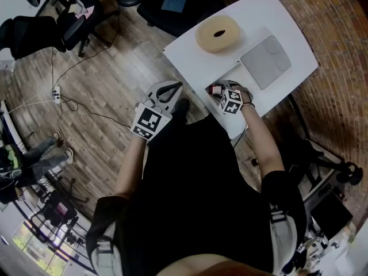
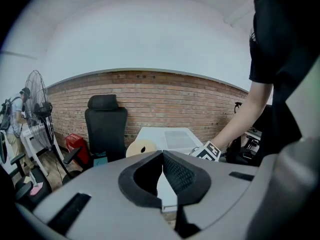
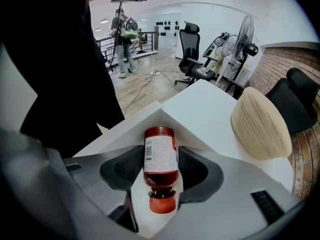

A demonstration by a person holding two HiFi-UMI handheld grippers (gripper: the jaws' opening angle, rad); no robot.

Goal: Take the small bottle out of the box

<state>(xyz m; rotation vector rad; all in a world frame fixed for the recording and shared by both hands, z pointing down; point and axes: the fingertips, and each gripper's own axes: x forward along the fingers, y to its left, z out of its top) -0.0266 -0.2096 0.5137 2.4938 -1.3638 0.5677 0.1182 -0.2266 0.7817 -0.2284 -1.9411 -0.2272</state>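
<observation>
The small bottle (image 3: 161, 159) has dark red contents, a white label and a red cap. It lies on its side on the white table (image 3: 200, 104), cap pointing back at the camera. My right gripper (image 3: 161, 151) is open, with the bottle lying between its jaws and the pads close beside its label. In the head view the right gripper (image 1: 221, 88) is at the table's near edge, with the bottle (image 1: 216, 89) showing as a red spot. My left gripper (image 1: 171, 86) is shut and empty, held over the wood floor left of the table (image 1: 190, 59).
A cream tape roll (image 1: 218, 33) lies at the table's far side. A flat grey square case (image 1: 267, 62) lies to the right of my right gripper. Office chairs (image 1: 75, 16) and cables stand on the floor to the left. A black chair (image 2: 105, 124) stands by the brick wall.
</observation>
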